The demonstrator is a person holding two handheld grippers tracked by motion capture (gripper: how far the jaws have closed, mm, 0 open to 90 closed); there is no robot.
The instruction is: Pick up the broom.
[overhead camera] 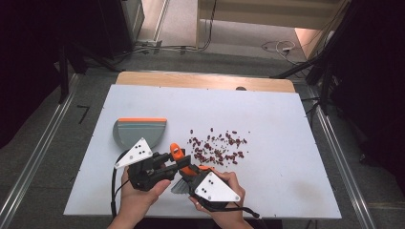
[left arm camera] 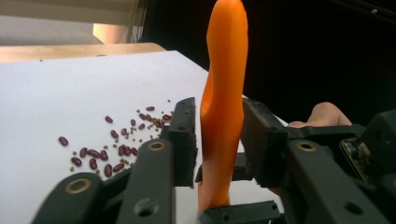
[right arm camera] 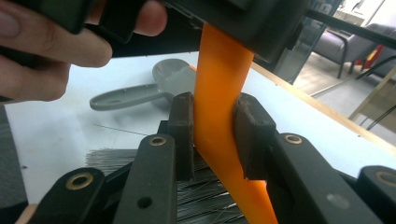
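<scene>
While both grippers meet at the near edge of the white table, each has its jaws around the same orange brush handle. At the left of the high view, the left gripper sits in the person's left hand, its jaws pointing toward the other gripper. In the left gripper view the handle stands nearly upright between the two black jaws; the jaw on that view's left lies against it, while the other jaw appears just beside it, so full contact on that side cannot be confirmed. No earlier picture applies here, and the grip is therefore read as closed on the handle. The right gripper, held in the right hand, carries its grey three-cornered plate on top. In the right gripper view both jaw pads press on the flat orange handle, and the grey bristles of the brush lie just below the jaws. That view also shows the fingers of the left hand around the left gripper's body above the handle. A grey dustpan with an orange front strip lies flat on the table beyond the left gripper, apart from both tools. Dark red beans are scattered loosely on the table surface, beyond and to the right of the brush, clear of the dustpan.
</scene>
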